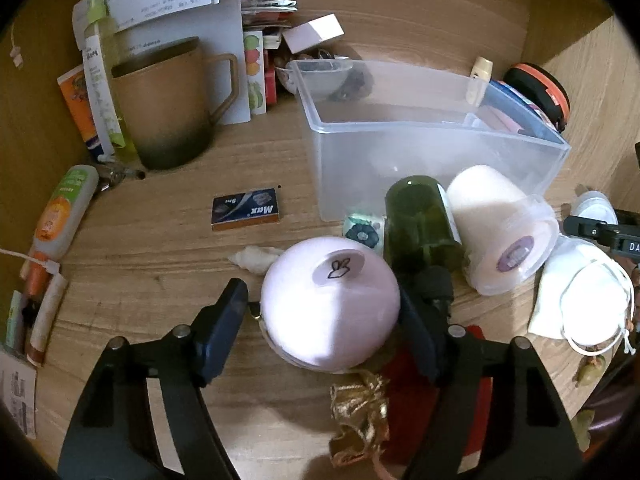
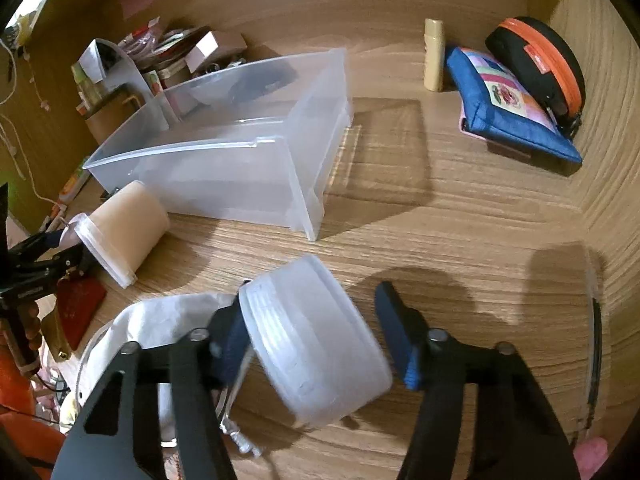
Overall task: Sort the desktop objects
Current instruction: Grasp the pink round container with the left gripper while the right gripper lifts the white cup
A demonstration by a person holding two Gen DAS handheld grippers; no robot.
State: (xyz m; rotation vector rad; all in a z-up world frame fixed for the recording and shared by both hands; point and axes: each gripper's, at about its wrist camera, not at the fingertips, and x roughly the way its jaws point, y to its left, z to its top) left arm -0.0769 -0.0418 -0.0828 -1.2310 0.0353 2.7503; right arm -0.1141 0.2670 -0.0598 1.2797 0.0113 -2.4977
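Note:
In the left wrist view my left gripper [image 1: 324, 312] is open around a pale pink ball-shaped object [image 1: 330, 308] with a small sticker, lying on the wooden desk; the fingers stand close on both sides, the left one slightly apart. A clear plastic bin [image 1: 420, 140] stands beyond it. In the right wrist view my right gripper [image 2: 316, 328] is open around a translucent white jar [image 2: 316, 340] lying tilted on the desk. The left finger touches it, the right finger is apart. The bin [image 2: 224, 160] stands to the upper left.
A green bottle [image 1: 420, 220], a beige cup [image 1: 500, 228] on its side, a white pouch [image 1: 580, 296], a brown mug [image 1: 168, 108], a matchbox [image 1: 246, 208] and a glue bottle [image 1: 60, 212]. A blue pouch [image 2: 512, 108], an orange-black case [image 2: 540, 64] and a small tube [image 2: 434, 54] lie at the back right.

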